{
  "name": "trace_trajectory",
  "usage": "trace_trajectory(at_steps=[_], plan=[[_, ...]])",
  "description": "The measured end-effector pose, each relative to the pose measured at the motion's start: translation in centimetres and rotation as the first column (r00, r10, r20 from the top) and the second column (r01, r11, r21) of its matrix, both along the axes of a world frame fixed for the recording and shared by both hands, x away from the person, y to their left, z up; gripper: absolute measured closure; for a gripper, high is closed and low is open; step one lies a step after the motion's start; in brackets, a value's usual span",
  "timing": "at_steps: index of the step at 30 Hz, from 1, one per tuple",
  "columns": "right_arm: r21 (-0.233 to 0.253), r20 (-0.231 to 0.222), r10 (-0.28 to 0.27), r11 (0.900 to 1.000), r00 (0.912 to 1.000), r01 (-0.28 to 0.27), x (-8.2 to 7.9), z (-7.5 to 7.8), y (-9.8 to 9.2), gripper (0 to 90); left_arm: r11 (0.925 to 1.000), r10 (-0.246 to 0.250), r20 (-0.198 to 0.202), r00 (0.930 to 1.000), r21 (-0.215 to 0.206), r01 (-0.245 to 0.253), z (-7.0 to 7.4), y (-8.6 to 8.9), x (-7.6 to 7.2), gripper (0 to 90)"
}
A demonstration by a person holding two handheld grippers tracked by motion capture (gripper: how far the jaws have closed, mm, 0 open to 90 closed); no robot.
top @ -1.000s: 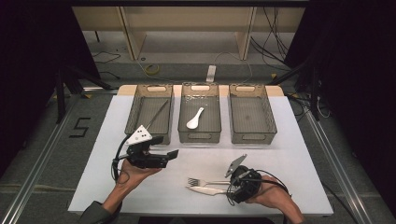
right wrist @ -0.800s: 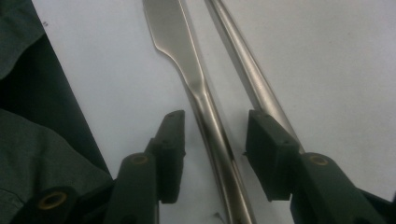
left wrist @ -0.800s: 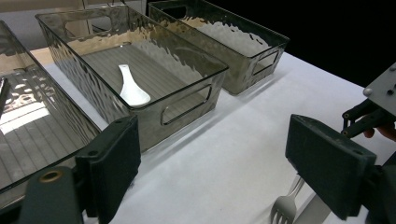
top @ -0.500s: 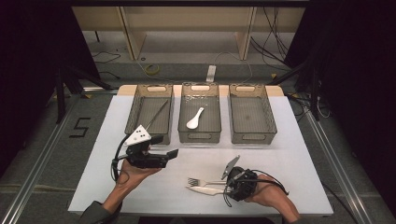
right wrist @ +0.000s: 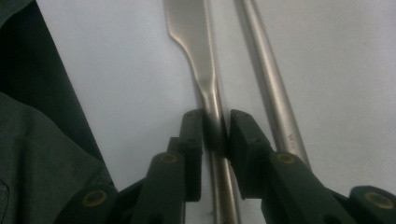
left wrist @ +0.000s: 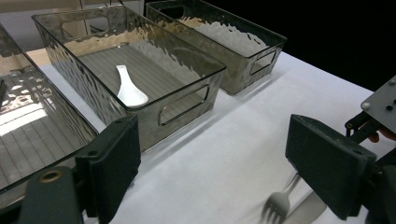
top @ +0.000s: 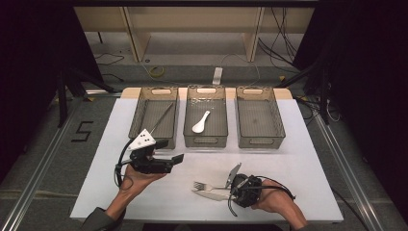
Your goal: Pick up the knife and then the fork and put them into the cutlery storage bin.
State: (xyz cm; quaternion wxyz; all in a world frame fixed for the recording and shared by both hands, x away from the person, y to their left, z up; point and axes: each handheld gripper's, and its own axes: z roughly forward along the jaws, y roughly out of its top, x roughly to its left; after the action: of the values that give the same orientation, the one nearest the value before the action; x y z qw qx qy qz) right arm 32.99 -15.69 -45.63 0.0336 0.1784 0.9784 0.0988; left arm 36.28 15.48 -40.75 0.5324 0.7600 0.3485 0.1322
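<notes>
Nearest you, your right gripper [top: 232, 191] lies low on the white table [top: 298, 159], just right of centre along the near edge. In the right gripper view its two black jaws pinch the handle of the knife [right wrist: 208, 93], one jaw on each side of the narrow neck where the blade begins. The knife lies flat on the table, its blade pointing left in the high view [top: 208, 194]. Just beyond it, on the far side, lies the fork [top: 204, 186], close beside the knife and roughly parallel to it, tines to the left; in the right gripper view its stem [right wrist: 273, 88] runs to the right of the knife without touching the jaws.

Further left and a little farther from you, your left gripper [top: 172, 151] hangs above the table, pointing right. In the left gripper view its jaws stand spread wide with nothing between them, and the fork's tines [left wrist: 279, 203] show on the table beyond them.

Along the far side of the table stand three clear bins in a row. The left bin [top: 139, 108] holds a thin dark utensil [top: 162, 118] that lies slantwise; you cannot tell what kind it is. The middle bin [top: 206, 140] holds a white spoon [top: 201, 122], bowl toward you. The right bin [top: 260, 139] stands just beside the middle one.
</notes>
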Motion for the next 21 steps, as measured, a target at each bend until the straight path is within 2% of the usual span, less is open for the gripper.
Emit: trace_trajectory(at_steps=[4, 17, 21], plan=[[0.003, -0.003, 0.015, 1.000, 0.9999, -0.015, -0.10, -0.04, 0.16, 79.8, 1.0000, -0.002, 0.003, 1.0000, 0.002, 0.002, 0.02, -0.01, -0.02, 17.6], [0.003, -0.008, 0.017, 1.000, 0.9998, -0.017, 0.00, 0.07, 0.06, 80.5, 1.0000, -0.002, 0.005, 1.0000, -0.001, 0.002, 0.09, 0.06, -0.04, 17.6], [0.028, -0.016, 0.018, 0.999, 0.9997, -0.018, -0.04, 0.16, -0.06, 80.5, 1.0000, -0.002, 0.005, 1.0000, 0.000, 0.002, 0.12, 0.15, -0.04, 17.7]])
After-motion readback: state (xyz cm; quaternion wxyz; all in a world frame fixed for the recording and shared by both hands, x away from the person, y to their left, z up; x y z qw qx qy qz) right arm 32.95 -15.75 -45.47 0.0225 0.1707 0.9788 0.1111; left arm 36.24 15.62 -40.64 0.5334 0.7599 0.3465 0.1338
